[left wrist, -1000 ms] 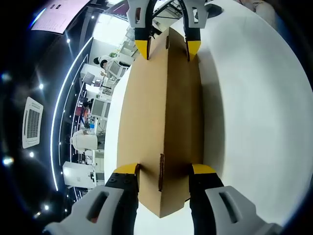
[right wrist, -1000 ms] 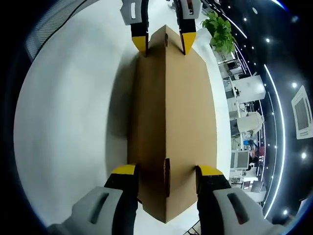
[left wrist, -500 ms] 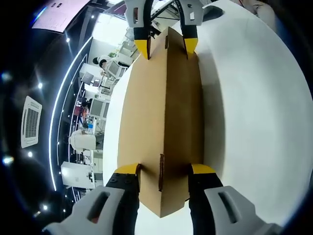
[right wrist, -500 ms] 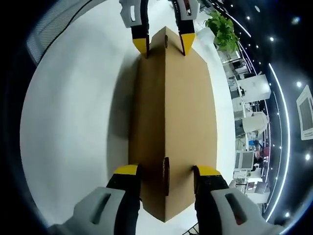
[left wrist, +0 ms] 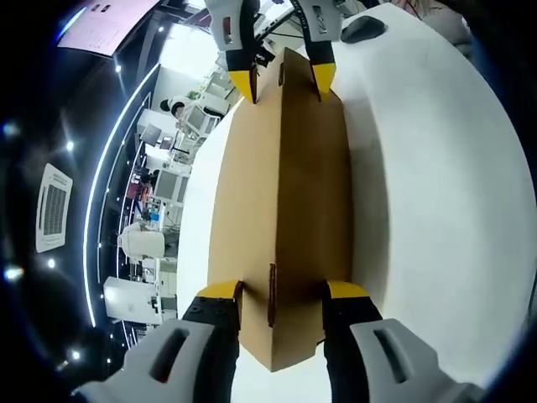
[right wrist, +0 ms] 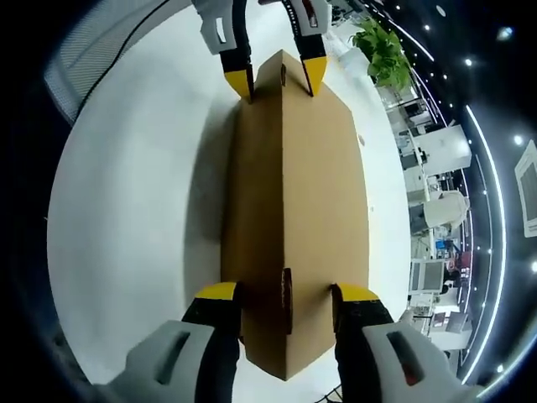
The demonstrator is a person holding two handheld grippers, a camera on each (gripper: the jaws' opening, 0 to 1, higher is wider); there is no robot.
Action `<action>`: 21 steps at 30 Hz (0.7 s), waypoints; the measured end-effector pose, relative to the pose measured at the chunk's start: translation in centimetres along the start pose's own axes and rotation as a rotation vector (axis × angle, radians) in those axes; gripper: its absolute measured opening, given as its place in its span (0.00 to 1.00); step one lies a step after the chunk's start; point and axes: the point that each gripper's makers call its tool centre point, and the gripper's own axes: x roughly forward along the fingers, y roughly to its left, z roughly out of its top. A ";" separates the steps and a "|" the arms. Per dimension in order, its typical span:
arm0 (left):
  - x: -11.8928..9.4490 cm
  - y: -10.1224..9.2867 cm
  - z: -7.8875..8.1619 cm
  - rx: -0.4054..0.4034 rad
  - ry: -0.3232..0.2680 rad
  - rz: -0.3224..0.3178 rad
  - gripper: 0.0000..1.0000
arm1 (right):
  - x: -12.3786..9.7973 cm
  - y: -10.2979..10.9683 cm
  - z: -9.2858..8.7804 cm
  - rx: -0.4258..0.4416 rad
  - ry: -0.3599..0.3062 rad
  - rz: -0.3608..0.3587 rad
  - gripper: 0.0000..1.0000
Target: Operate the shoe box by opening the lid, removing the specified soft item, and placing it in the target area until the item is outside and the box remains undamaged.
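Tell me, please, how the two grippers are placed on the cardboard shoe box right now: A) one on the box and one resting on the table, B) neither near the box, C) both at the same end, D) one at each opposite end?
D: in the left gripper view the left gripper straddles the near end of the shoe box, while the right gripper straddles the far end.

Hand-held grippers (left wrist: 275, 292) (right wrist: 285, 294) — both clamped.

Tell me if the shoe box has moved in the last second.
Yes, slightly. Held by the left gripper and right gripper, the shoe box has edged towards the dark object on the table.
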 end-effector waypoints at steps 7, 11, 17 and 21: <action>-0.5 0.8 0.2 -0.032 -0.015 0.021 0.38 | -0.6 -0.4 0.1 0.029 -0.017 0.012 0.41; -0.7 1.3 0.4 -0.043 -0.016 0.031 0.41 | -0.8 -0.4 0.1 0.030 -0.025 0.012 0.40; -1.3 1.5 0.8 -0.034 -0.032 0.032 0.38 | -1.5 -0.8 0.2 0.040 -0.026 0.002 0.38; -1.8 2.3 1.1 -0.036 -0.043 0.046 0.38 | -2.0 -1.5 0.2 0.046 -0.024 -0.019 0.35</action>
